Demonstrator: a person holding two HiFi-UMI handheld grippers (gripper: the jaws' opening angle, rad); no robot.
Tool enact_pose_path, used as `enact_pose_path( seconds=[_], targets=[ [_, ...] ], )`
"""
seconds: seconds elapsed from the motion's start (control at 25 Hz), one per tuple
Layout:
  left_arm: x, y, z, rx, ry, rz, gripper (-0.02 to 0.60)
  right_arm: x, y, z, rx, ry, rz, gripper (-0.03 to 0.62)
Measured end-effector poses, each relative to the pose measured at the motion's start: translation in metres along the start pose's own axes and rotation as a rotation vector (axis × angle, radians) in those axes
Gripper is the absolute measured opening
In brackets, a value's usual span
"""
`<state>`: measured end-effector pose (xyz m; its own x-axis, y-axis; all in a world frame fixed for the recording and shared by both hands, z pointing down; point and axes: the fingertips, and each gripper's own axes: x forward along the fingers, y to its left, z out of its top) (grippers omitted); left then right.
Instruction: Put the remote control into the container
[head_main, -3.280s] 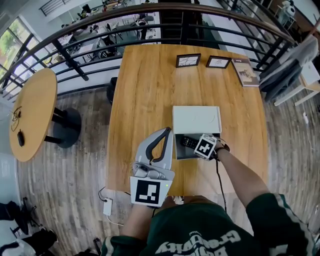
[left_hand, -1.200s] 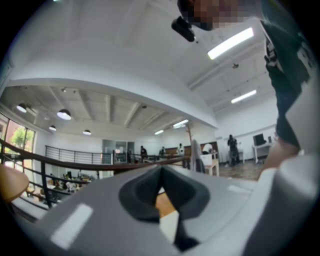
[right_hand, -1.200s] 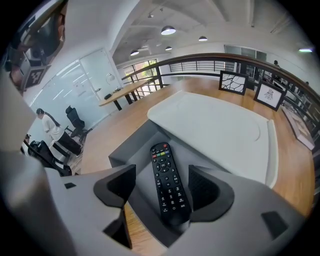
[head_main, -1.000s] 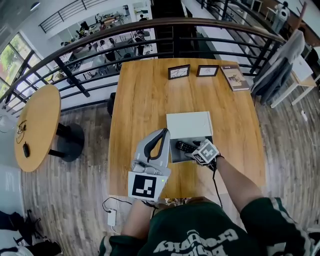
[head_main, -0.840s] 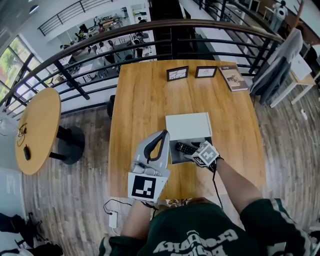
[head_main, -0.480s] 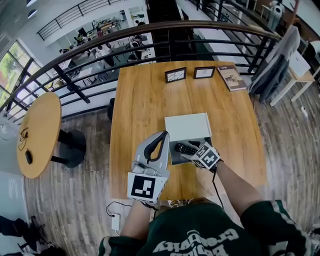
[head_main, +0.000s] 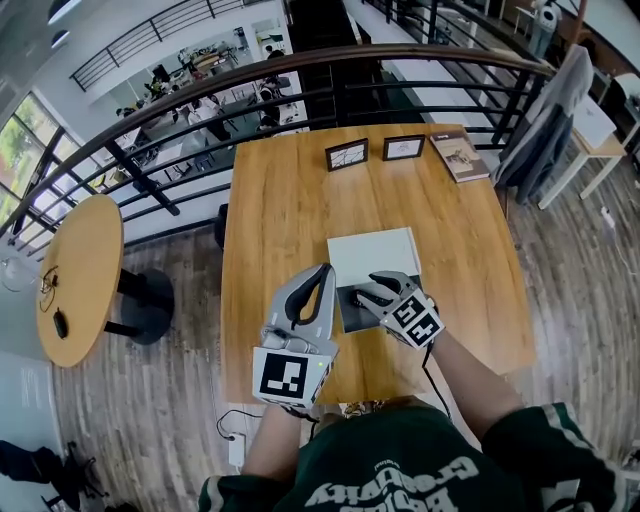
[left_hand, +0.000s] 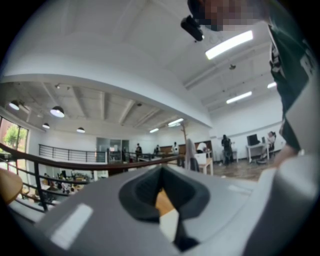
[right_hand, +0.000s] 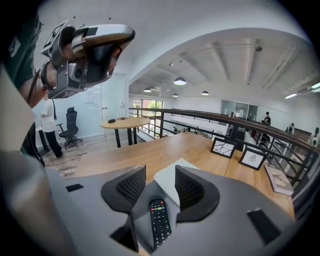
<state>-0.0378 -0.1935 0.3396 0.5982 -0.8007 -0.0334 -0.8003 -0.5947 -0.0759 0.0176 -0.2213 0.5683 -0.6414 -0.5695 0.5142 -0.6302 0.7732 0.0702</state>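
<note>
The black remote control (right_hand: 160, 222) lies flat on the floor of the open grey container (head_main: 349, 316) near the table's front edge. A white lid (head_main: 375, 253) lies right behind the container. My right gripper (head_main: 368, 293) hangs above the container, tilted down toward it. Its jaws have just been closing and stand apart with nothing between them. In the right gripper view (right_hand: 160, 182) the remote shows well below the pads. My left gripper (head_main: 322, 272) is held level just left of the container, tips together and empty.
Two framed pictures (head_main: 347, 154) (head_main: 403, 147) and a book (head_main: 460, 153) sit along the table's far edge. A black railing (head_main: 300, 70) runs behind the table. A round table (head_main: 78, 265) stands to the left, and a chair with a jacket (head_main: 545, 130) to the right.
My right gripper has lifted up off the container and tipped downward, its jaws narrower than before. The remote stays lying in the container. The left gripper has not moved.
</note>
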Motion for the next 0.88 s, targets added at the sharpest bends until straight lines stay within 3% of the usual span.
enact_pose_path(
  seconds=[0.64,0.88],
  targets=[
    [-0.003,0.004,0.002,0.034,0.0,0.016,-0.002,-0.045,-0.004,0.089,-0.037,-0.234,-0.075,0.187],
    [-0.004,-0.002,0.006,0.032,0.0,0.006,-0.002,-0.07,0.0,0.122,-0.022,-0.328,-0.056,0.186]
  ],
)
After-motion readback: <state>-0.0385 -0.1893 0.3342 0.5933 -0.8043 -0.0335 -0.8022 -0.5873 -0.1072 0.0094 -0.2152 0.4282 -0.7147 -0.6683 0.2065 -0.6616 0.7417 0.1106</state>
